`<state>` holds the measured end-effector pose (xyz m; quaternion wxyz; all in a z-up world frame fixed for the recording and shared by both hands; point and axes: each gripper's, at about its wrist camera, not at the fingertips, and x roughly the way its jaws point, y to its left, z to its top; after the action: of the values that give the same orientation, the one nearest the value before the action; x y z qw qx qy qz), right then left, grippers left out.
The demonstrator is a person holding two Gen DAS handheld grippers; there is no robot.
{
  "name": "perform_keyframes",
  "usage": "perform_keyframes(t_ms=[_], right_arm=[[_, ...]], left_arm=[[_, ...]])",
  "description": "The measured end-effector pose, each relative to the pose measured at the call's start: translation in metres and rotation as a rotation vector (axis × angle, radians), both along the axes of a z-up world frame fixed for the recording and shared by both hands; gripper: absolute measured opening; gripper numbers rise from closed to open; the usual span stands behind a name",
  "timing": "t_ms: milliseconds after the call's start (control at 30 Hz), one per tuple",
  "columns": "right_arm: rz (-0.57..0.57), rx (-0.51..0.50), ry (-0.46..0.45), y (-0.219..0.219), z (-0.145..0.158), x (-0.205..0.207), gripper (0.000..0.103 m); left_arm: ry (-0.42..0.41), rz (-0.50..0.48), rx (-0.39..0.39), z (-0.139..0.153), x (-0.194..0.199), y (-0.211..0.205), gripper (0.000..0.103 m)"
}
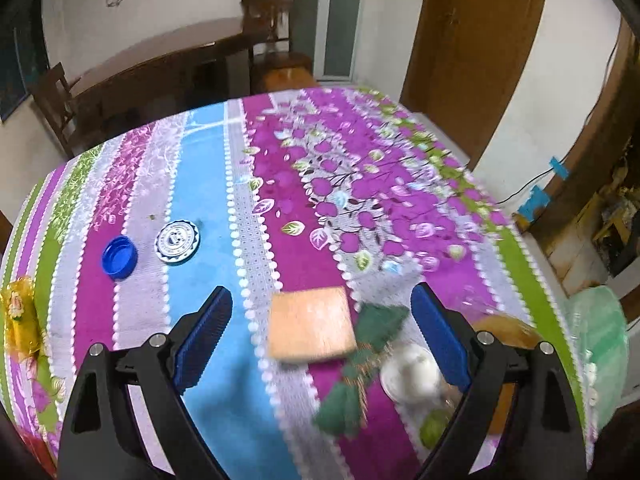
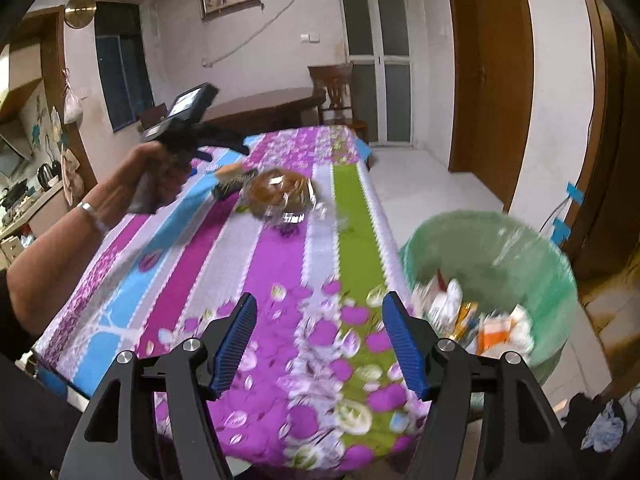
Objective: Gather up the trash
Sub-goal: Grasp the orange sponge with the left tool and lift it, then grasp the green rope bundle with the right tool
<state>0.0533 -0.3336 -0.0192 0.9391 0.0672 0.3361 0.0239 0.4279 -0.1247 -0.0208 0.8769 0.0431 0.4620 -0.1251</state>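
My left gripper [image 1: 320, 292] hangs open over the flowered tablecloth [image 1: 208, 184], nothing between its blue pads. Just below its fingertips lie a tan square piece [image 1: 312, 322], a crumpled green wrapper [image 1: 360, 364] and a white round lid [image 1: 408, 372]. Further left lie a blue bottle cap [image 1: 119, 258], a white-and-blue round lid [image 1: 177, 242] and a yellow wrapper [image 1: 18, 312]. My right gripper [image 2: 320, 300] is open and empty above the table's near corner. The green-bagged bin [image 2: 520, 232] stands to its right, holding several bits of trash [image 2: 460, 312].
A brown bun in clear wrapping [image 2: 280, 192] sits mid-table. A person's hand [image 2: 160, 176] holds the left gripper over the far left of the table. Wooden chairs [image 1: 268, 20] and a dark table [image 1: 160, 56] stand behind. A wooden door [image 2: 492, 80] is at the right.
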Motion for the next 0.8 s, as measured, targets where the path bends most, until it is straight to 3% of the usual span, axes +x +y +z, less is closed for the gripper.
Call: perform_keyframes(t_ms=[100,167,200,233,333,400,467,600,700,800], right_arm=[[-0.016,0.045,0.032,-0.002,-0.012,-0.006,0.066],[-0.027,0.057,0.042,-0.003,-0.019,-0.01,0.066],[-0.03,0.059,0.045,-0.002,-0.02,-0.011,0.066],[-0.03,0.062,0.046,-0.001,-0.022,-0.012,0.066],[-0.015,0.067,0.042,-0.002,-0.024,-0.008,0.066],[-0.002,0.062,0.036,0.0,-0.022,-0.006,0.066],[0.012,0.051,0.028,0.005,-0.021,-0.005,0.066],[0.028,0.044,0.015,0.012,-0.02,-0.006,0.069],[0.032,0.048,0.009,0.015,-0.018,-0.003,0.07],[0.048,0.058,-0.009,0.024,-0.013,0.01,0.07]], left_arm=[[0.017,0.031,0.075,-0.019,0.012,-0.001,0.085],[0.043,0.049,0.103,-0.031,0.016,0.002,0.06],[0.07,0.052,0.091,-0.036,0.017,0.006,0.056],[0.062,0.049,0.052,-0.034,0.015,0.01,0.043],[0.059,0.042,0.023,-0.032,0.002,0.016,0.041],[0.046,0.003,0.029,-0.031,-0.02,0.015,0.04],[0.067,-0.058,-0.022,-0.028,-0.049,0.018,0.04],[0.149,-0.404,-0.213,-0.008,-0.156,0.033,0.042],[-0.009,-0.43,-0.18,0.019,-0.214,0.065,0.043],[-0.063,-0.388,-0.23,0.031,-0.22,0.097,0.043]])
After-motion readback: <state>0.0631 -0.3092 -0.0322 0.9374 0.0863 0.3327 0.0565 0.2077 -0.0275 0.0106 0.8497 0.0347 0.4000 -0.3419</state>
